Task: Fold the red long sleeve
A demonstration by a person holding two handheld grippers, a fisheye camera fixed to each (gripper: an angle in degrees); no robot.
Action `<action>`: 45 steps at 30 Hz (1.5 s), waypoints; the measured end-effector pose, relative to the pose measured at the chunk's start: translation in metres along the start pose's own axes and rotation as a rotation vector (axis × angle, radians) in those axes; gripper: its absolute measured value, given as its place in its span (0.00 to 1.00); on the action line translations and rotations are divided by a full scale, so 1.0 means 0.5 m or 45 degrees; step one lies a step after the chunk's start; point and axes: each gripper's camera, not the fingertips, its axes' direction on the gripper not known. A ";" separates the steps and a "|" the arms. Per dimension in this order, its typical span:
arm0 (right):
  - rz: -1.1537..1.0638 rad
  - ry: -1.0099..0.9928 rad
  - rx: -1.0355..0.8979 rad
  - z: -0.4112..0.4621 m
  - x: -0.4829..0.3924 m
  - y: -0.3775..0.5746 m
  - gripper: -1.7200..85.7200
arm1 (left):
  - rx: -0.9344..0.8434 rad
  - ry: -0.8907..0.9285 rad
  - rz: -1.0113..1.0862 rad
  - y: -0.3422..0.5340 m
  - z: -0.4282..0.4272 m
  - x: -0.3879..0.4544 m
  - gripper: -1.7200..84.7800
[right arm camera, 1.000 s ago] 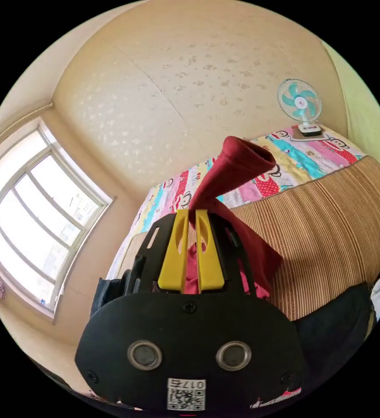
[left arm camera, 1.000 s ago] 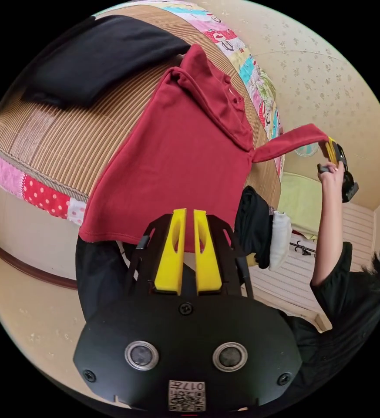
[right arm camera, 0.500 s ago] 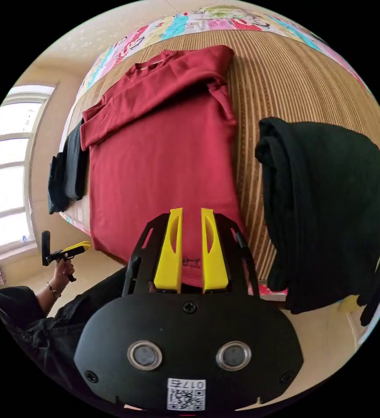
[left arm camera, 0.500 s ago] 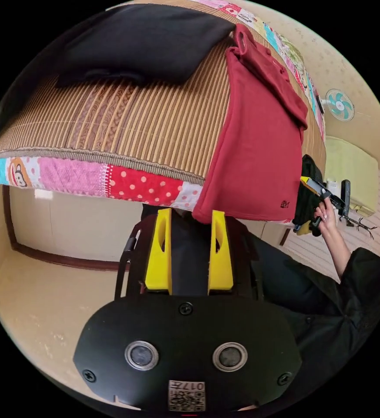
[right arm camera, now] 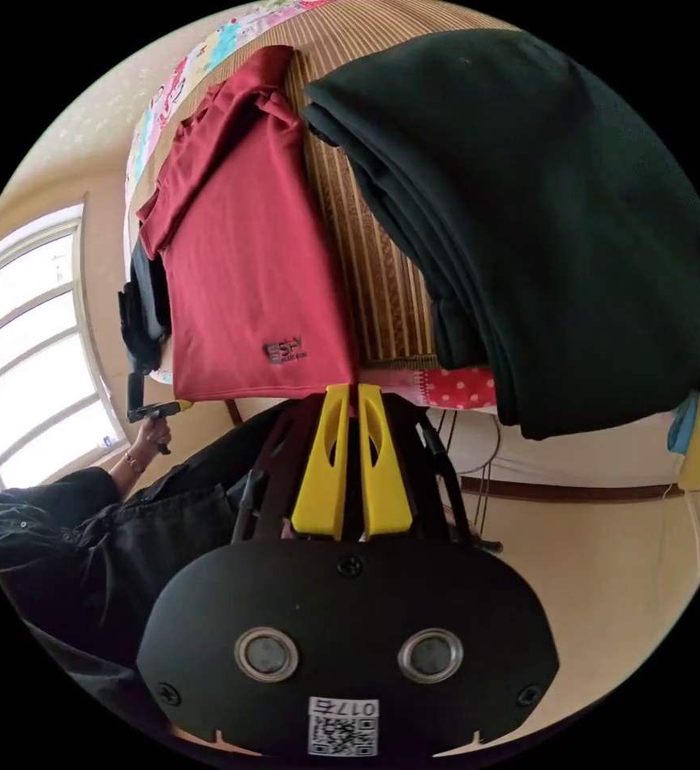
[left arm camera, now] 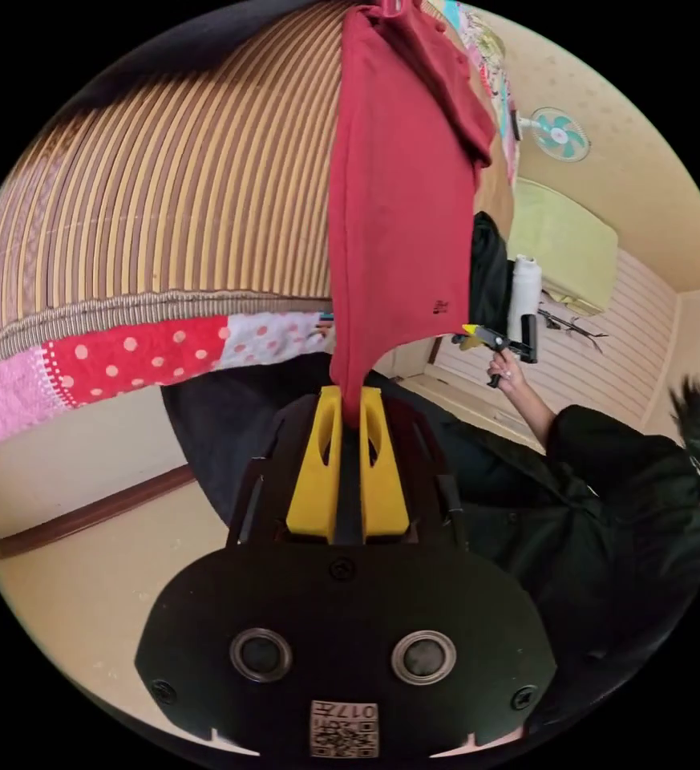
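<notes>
Both bottom corners of the shirt pinched, ready for the lengthwise fold

The red long sleeve [left arm camera: 402,200] lies on the striped mat [left arm camera: 165,208], hem over the bed edge toward 6 o'clock. The left gripper [left arm camera: 347,401] and right gripper [right arm camera: 348,399] each clamp 1 hem corner, likely to carry it up to the collar at 12. A black garment [right arm camera: 542,208] sits beside it.

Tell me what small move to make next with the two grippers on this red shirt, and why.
Probably lift both hem corners together and carry them up toward the collar. The left gripper and the right gripper each have their jaws closed on a bottom corner of the red long sleeve, whose sleeves already lie folded across its body on the striped mat, so halving it looks like the next step.
</notes>
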 end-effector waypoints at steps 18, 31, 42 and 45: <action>-0.007 -0.660 0.724 -0.194 -0.142 -0.297 0.04 | 1.004 0.371 0.087 -0.242 -0.437 0.216 0.09; -0.624 0.369 0.456 0.141 -0.555 -0.277 0.03 | 0.877 -0.049 -0.504 -0.171 -0.131 0.057 0.21; -0.696 0.546 0.219 0.217 -0.525 -0.358 0.03 | 1.135 0.302 -0.542 -0.200 -0.038 0.011 0.09; -0.638 0.440 0.395 0.089 -0.468 -0.299 0.03 | 1.140 0.254 -0.164 -0.223 -0.050 0.154 0.08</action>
